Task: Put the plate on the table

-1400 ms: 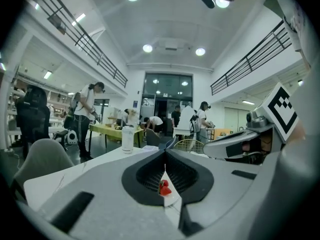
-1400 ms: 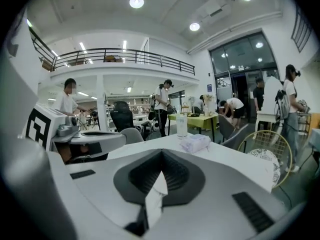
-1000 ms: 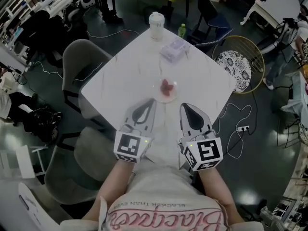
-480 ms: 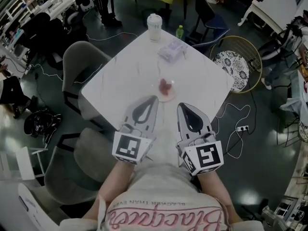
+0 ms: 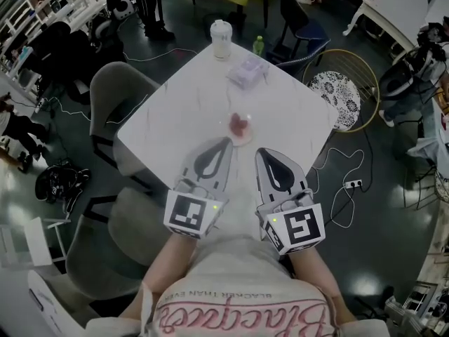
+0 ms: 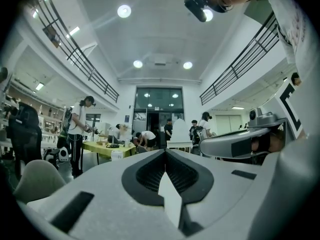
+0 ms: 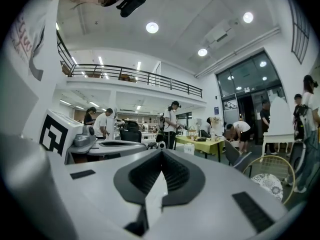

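Nothing shifts: left gripper [image 5: 219,149] and right gripper [image 5: 265,156] stay clenched, empty, with the plate [image 5: 243,139] already on the table [image 5: 182,111], seemingly finished.

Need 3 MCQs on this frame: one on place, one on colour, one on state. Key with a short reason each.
1. Where is the plate?
A. On the white table
B. On the grey chair
C. On the floor

2. What colour is the food on the plate?
A. Green
B. Red
C. Blue

3. How do the left gripper and the right gripper stand?
A. Left open, right shut
B. Right shut on the plate
C. Both shut, holding nothing

Key: 1 A, the head view shows the plate resting near the table's middle. 2 B, the patch on the plate is red. 3 C, each gripper view shows its jaws meeting at the tip with nothing between them, and the plate lies apart, ahead of both.
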Demonstrator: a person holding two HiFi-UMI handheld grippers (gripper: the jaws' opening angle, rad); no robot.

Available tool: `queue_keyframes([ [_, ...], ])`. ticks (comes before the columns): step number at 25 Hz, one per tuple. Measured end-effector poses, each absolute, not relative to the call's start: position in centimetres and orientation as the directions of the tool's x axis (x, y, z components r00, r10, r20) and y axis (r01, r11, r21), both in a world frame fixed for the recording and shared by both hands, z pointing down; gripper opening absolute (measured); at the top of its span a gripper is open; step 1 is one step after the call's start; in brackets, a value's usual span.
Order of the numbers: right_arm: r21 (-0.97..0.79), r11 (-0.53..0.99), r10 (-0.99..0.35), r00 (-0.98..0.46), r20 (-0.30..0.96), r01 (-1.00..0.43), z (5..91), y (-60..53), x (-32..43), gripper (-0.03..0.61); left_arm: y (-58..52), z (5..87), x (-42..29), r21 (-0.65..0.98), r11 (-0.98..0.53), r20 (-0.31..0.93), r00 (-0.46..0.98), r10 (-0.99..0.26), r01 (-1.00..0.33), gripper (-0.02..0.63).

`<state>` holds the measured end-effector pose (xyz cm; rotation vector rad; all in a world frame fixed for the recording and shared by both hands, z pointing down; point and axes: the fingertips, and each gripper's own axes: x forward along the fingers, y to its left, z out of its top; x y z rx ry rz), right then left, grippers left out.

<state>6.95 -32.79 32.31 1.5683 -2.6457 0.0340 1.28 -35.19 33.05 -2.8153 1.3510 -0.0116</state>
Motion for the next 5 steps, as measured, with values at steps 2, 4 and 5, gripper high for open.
queue_keyframes([
  [2,0.015,0.48,-0.876,-0.478,0.064,-0.877,32.22,-32.79,7.12,0.003,-35.24,32.95,1.46,-0.028,-0.629,-0.007,0.629,-0.777,-0.777,0.005],
  [4,0.013,0.477,-0.878,-0.475,0.06,-0.879,32.14,-32.84,7.26,0.003,-35.29,32.89,1.55,-0.026,-0.629,-0.004,0.629,-0.777,-0.777,0.005],
  [5,0.012,0.475,-0.879,-0.473,0.058,-0.88,32.1,-32.88,7.33,0.003,-35.32,32.87,1.57,-0.025,-0.628,-0.003,0.629,-0.778,-0.777,0.005],
])
